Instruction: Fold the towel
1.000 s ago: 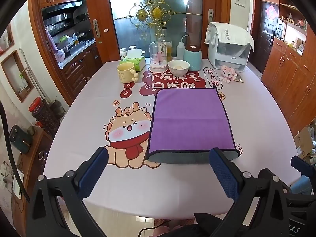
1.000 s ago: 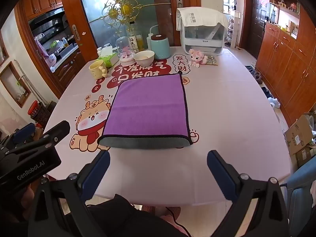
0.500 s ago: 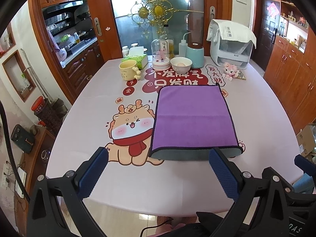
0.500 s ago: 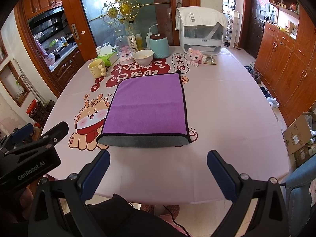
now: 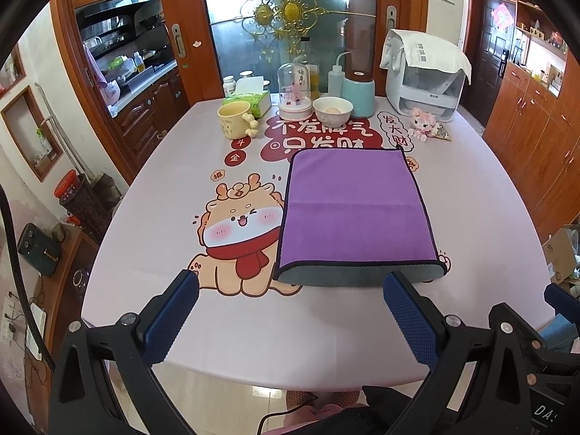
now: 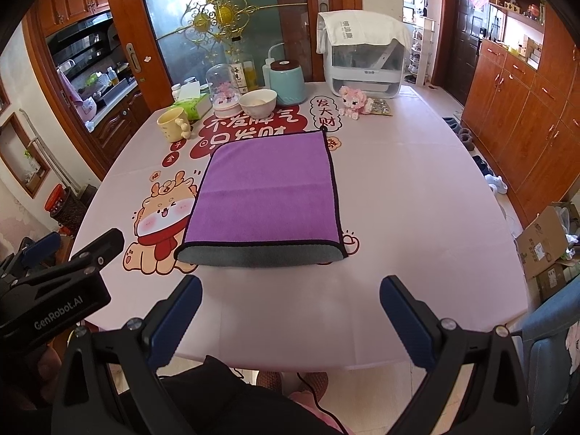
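Left wrist: towel (image 5: 357, 214) flat, grey near edge, bare tablecloth (image 5: 290, 322) before it

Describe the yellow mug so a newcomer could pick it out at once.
Start at the pink dining table and look to the cluster of items along its far edge. The yellow mug stands at the cluster's left end, in front of the green tissue box. Only it has a pale bone-shaped handle.
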`<control>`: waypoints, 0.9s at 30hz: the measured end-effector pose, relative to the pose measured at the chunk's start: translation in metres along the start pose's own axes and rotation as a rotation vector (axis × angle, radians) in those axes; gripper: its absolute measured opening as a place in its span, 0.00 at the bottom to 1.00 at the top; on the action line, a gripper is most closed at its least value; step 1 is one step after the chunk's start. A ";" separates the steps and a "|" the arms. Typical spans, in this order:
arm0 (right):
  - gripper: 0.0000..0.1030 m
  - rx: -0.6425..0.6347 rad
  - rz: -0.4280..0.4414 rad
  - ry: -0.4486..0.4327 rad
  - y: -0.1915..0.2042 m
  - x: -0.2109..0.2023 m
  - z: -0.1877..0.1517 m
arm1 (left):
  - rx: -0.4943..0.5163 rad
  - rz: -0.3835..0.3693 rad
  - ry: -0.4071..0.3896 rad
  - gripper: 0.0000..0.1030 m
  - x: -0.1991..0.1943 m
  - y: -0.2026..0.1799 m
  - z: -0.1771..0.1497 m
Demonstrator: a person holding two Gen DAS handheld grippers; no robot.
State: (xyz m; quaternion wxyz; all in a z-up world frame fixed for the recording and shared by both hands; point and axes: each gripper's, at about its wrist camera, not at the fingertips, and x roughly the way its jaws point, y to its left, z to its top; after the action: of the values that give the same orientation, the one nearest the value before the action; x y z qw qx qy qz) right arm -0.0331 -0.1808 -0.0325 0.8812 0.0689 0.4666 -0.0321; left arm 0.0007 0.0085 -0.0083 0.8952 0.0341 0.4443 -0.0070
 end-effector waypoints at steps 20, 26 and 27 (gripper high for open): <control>0.92 0.084 -0.087 0.022 0.015 -0.001 -0.006 | 0.120 -0.080 0.042 0.98 0.011 0.014 -0.007; 0.91 0.115 -0.097 0.016 0.022 0.004 -0.011 | 0.166 -0.104 0.047 0.98 0.018 0.024 -0.008; 0.91 0.118 -0.098 0.016 0.024 0.005 -0.011 | 0.170 -0.109 0.049 0.98 0.019 0.025 -0.008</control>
State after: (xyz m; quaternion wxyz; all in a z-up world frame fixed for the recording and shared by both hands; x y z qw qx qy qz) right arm -0.0366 -0.1559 -0.0404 0.8693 0.0979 0.4737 -0.1018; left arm 0.0065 0.0343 -0.0268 0.8762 0.0858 0.4651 -0.0927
